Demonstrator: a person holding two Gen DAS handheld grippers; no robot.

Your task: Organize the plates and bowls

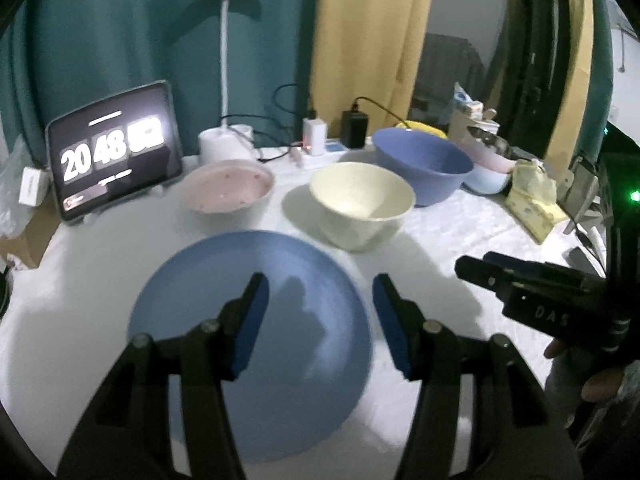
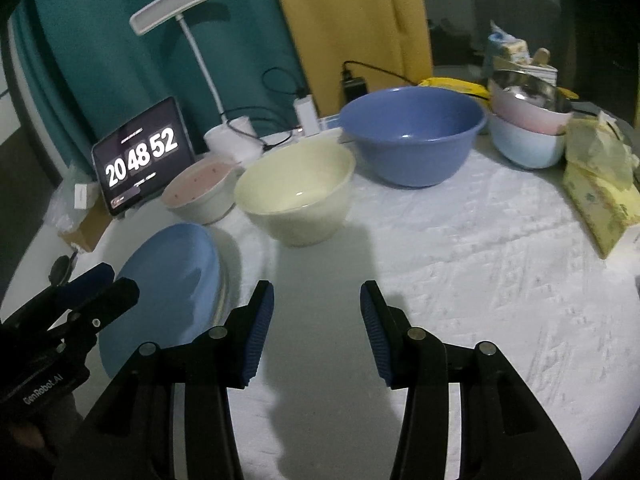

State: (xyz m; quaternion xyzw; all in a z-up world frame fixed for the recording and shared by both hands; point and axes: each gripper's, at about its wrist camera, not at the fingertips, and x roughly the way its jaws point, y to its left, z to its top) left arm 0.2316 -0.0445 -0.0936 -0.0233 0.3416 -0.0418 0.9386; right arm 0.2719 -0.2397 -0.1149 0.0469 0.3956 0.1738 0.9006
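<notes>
A blue plate [image 1: 224,268] [image 2: 172,280] lies flat on the white tablecloth, with a pale rim showing under its right edge. My left gripper [image 1: 320,280] [image 2: 108,280] hovers over the plate, open, with nothing between its blue pads. Behind the plate stand a pink bowl [image 1: 230,188] [image 2: 200,184] and a cream bowl [image 1: 360,200] [image 2: 296,188]. A large blue bowl [image 1: 424,160] [image 2: 412,128] sits farther back. To the plate's right, my right gripper [image 2: 317,286] [image 1: 480,268] is open and empty above bare cloth.
A stack of light blue, pink and metal bowls [image 2: 528,140] stands at the back right beside yellow tissue packs [image 2: 600,196]. A tablet clock [image 1: 114,152], a desk lamp [image 1: 226,136], chargers and cables line the back. The table's edge [image 2: 634,280] curves at the right.
</notes>
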